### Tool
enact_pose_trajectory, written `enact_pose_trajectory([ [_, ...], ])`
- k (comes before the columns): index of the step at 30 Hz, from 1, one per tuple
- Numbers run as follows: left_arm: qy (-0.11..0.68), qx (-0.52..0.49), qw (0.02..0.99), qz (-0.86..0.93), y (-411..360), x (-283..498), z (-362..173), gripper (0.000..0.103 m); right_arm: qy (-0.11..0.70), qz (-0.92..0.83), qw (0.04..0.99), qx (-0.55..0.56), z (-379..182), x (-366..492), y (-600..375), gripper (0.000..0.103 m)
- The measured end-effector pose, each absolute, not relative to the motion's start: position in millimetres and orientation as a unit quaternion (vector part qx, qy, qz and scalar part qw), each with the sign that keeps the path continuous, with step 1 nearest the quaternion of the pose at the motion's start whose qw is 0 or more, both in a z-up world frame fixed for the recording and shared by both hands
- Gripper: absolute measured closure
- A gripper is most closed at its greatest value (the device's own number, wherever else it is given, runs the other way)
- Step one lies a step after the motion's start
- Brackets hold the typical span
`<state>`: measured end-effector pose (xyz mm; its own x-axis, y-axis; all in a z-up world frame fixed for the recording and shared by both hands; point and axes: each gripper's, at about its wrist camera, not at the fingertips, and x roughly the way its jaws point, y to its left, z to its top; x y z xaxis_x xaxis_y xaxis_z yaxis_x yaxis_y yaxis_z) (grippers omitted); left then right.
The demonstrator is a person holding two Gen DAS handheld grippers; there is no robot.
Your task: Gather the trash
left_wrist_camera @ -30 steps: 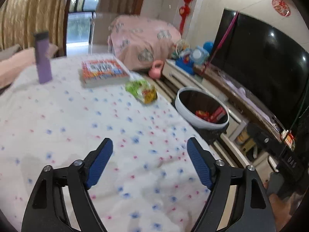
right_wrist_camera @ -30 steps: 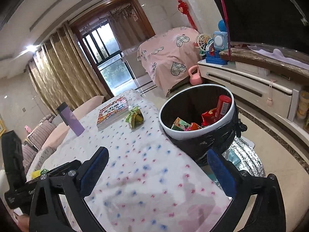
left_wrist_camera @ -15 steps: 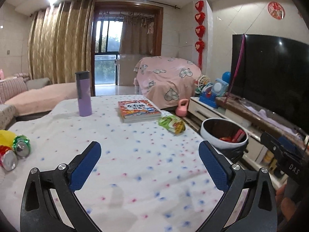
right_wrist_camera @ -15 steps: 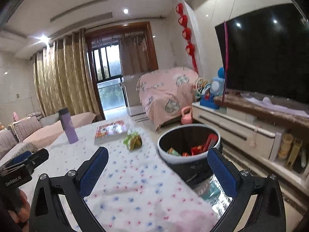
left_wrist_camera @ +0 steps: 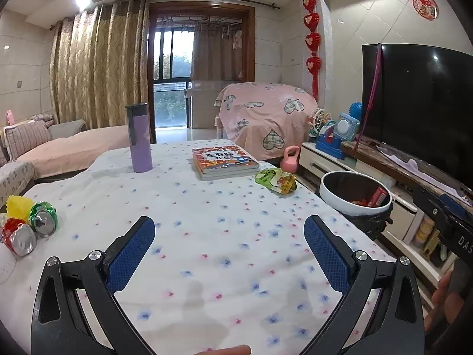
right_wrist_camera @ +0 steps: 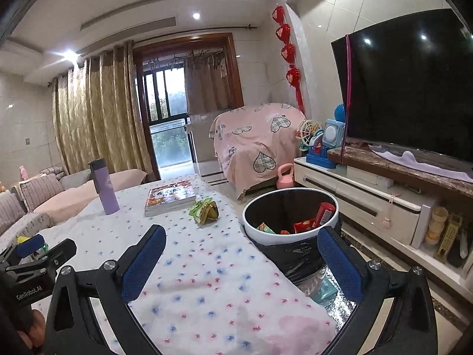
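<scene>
My left gripper [left_wrist_camera: 229, 230] hangs open over the flower-print table [left_wrist_camera: 207, 236], nothing between its blue pads. A green and yellow snack wrapper [left_wrist_camera: 276, 181] lies near the table's far right edge, well ahead of it. Crushed cans, one green [left_wrist_camera: 43, 217] and one red [left_wrist_camera: 18, 236], rest beside a yellow wrapper [left_wrist_camera: 17, 205] at the left edge. The white-rimmed bin [left_wrist_camera: 354, 195] stands on the floor right of the table with red packets inside. My right gripper [right_wrist_camera: 241, 238] is open too, over the table's right edge, with the wrapper [right_wrist_camera: 204, 211] ahead and the bin [right_wrist_camera: 291, 219] just right.
A purple bottle [left_wrist_camera: 139, 142] and a stack of books [left_wrist_camera: 223, 161] stand at the table's far side. A pink kettlebell [left_wrist_camera: 289, 162] sits on the floor beyond. A TV cabinet [right_wrist_camera: 369, 198] with a large screen runs along the right. A sofa [left_wrist_camera: 59, 151] is far left.
Both views have swung up and levelled, so the room and the cans at the left came into sight. The left jaws spread wider. Nothing was picked up.
</scene>
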<state>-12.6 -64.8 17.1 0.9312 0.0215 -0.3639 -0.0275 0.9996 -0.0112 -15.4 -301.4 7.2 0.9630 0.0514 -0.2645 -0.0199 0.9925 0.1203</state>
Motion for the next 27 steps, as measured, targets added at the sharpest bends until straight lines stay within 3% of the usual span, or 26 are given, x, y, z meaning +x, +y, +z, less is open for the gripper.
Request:
enact_pose_trajectory([
  [27,0.187,-0.003,0.982,0.012,-70.1,-13.7,17.0,0.0,0.132,0.022,0.989,0.064,4.7,-18.1,-301.4,0.0],
])
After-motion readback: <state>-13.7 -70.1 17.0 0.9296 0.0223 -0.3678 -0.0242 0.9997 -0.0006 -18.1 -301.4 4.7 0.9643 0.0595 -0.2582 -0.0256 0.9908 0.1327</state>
